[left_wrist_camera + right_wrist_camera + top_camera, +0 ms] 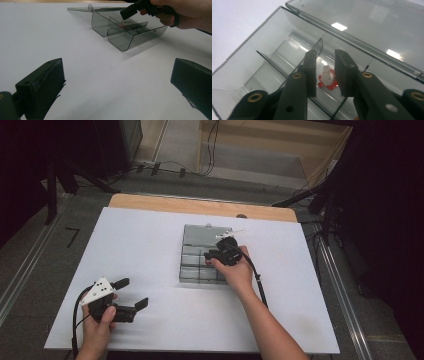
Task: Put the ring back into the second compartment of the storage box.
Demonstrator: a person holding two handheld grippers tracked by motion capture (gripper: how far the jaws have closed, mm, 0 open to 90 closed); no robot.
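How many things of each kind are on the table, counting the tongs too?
Tongs: 2 (left, right)
Clear divided box with open lid: 1
Small red and white part in the box: 1
Total: 4

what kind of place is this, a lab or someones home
Likely a lab or recording workspace, not a home: a table under a white sheet, loose cables on the bare floor beyond, and dark stands around it.
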